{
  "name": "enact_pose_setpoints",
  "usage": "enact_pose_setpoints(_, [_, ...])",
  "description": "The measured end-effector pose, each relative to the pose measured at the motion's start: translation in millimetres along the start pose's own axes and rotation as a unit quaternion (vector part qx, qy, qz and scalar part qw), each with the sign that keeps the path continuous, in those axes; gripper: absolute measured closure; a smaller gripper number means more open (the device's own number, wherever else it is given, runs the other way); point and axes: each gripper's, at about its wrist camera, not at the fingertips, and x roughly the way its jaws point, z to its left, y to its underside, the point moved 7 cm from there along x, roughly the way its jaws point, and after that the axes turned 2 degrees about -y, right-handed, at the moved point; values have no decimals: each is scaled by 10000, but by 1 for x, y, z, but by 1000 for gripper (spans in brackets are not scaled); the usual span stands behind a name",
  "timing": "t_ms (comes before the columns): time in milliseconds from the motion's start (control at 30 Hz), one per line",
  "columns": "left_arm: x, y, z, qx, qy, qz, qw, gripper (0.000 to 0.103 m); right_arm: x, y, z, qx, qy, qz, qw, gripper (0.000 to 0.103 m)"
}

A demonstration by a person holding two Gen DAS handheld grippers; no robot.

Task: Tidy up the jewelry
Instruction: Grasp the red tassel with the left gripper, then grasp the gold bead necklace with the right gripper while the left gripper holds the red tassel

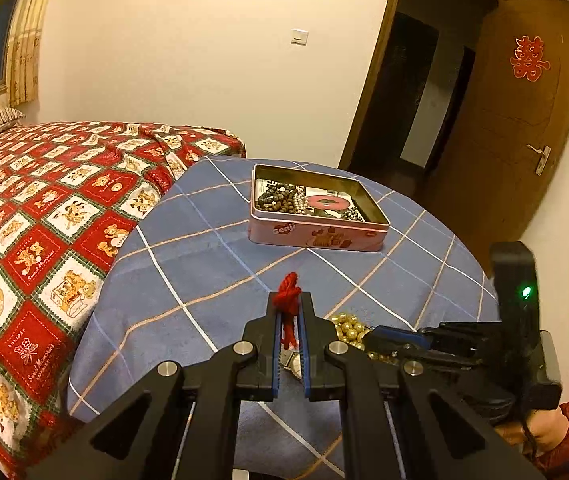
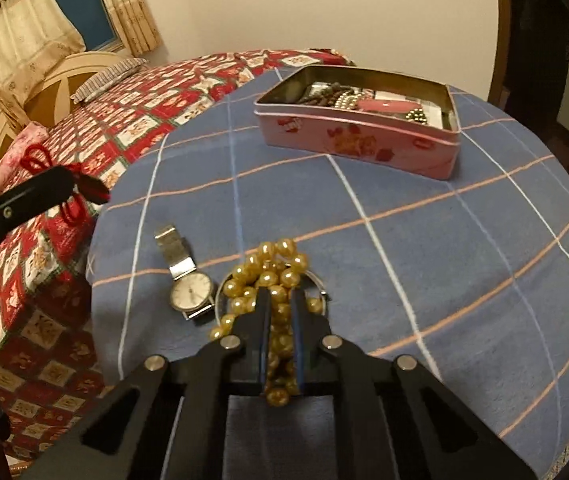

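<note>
My left gripper (image 1: 289, 300) is shut on a red string bracelet (image 1: 289, 291) and holds it above the blue checked tablecloth (image 1: 188, 256). It also shows at the left of the right wrist view (image 2: 84, 188) with the red string (image 2: 36, 162). My right gripper (image 2: 281, 298) is shut on a gold bead necklace (image 2: 272, 270) lying on the cloth; the beads (image 1: 348, 326) and right gripper (image 1: 388, 338) show in the left wrist view. A pink tin (image 1: 316, 236), (image 2: 360, 140) holding several bead bracelets stands further back. A silver wristwatch (image 2: 190, 290) lies left of the beads.
A bed with a red patterned cover (image 1: 36, 216) borders the table on the left. A brown door (image 1: 524, 120) stands open at the back right. A thin silver bangle (image 2: 320, 280) lies under the gold beads.
</note>
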Motion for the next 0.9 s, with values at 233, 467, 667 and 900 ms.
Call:
enact_pose_setpoints(233, [1, -1, 2, -44, -17, -4, 10000, 97, -25, -21, -3, 310, -290, -465, 9980, 91])
enact_pose_setpoints(467, [2, -5, -1, -26, 10, -38, 10000, 97, -62, -57, 1, 412, -615, -1030, 9919, 99])
enact_pose_setpoints(667, [2, -5, -1, -27, 8, -44, 10000, 97, -61, -63, -3, 364, -461, -1055, 9927, 93])
enact_pose_setpoints(900, [5, -2, -2, 12, -21, 7, 10000, 97, -18, -30, 2, -50, 3, -474, 9989, 36])
